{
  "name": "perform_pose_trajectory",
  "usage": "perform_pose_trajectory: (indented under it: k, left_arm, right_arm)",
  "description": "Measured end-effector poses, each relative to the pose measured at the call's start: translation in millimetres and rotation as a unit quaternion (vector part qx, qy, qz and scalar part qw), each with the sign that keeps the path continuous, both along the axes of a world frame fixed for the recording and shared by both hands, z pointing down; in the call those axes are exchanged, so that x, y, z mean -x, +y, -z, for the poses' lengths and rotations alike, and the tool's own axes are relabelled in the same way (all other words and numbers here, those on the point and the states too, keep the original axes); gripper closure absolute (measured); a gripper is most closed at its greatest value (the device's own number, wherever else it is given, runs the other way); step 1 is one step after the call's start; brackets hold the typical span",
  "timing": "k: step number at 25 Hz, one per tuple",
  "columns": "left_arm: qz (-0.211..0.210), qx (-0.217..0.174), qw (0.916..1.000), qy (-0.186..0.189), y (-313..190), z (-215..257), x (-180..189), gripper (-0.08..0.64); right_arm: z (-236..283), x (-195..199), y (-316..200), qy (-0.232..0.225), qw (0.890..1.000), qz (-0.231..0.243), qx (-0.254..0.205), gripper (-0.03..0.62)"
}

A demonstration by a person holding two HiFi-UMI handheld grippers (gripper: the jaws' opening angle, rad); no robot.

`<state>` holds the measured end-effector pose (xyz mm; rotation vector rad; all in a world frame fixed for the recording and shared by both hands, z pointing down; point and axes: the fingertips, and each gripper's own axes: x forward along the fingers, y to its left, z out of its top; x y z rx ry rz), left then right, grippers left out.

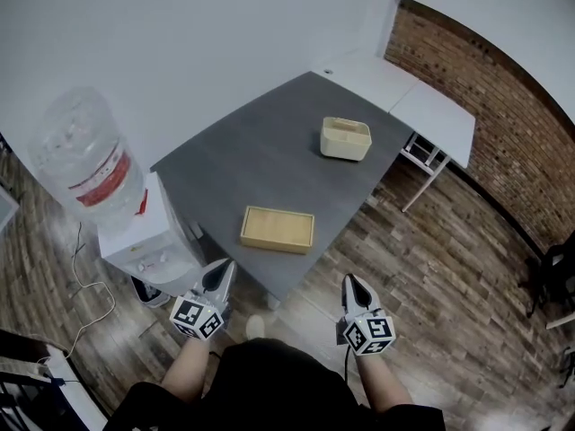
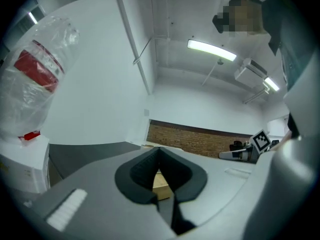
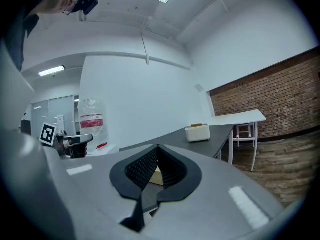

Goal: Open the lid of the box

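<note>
A cream box [image 1: 346,139] with a tan lid on top stands on the far right part of the grey table [image 1: 260,155]; the right gripper view shows the box [image 3: 197,132] far ahead. A flat wooden box [image 1: 278,229] lies near the table's front edge. Both grippers hang short of that edge, over the floor, well apart from either box. My left gripper [image 1: 225,269] has its jaws together, tips meeting [image 2: 160,149], nothing held. My right gripper [image 1: 349,282] is likewise shut and empty [image 3: 158,147]. A sliver of the wooden box [image 2: 160,185] shows through the left jaws.
A white water dispenser [image 1: 148,241] with a large clear bottle [image 1: 85,160] stands at the table's left corner. A white table [image 1: 422,101] adjoins the far end, with a white stool [image 1: 424,157] under it. A brick wall [image 1: 503,124] runs along the right. Cables [image 1: 85,281] trail on the wooden floor.
</note>
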<state>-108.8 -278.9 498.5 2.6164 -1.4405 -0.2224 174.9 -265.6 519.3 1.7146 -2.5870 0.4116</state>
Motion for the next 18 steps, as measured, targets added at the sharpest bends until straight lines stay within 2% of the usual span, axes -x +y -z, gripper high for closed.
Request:
perform_pose_trajectory:
  k: [9, 15, 18]
  left_arm:
    - [-0.018, 0.026, 0.9995, -0.007, -59, -20, 23, 0.56]
    - [-0.043, 0.035, 0.9983, -0.016, -92, -30, 23, 0.56]
    - [-0.054, 0.053, 0.997, -0.02, -101, -41, 26, 0.56]
  right_arm:
    - [-4, 20, -37, 0.02, 0.999, -0.022, 0.016, 0.589]
    - [-10, 28, -65, 0.032, 0.999, -0.034, 0.026, 0.589]
    - [-14, 35, -76, 0.038, 0.998, -0.04, 0.032, 0.589]
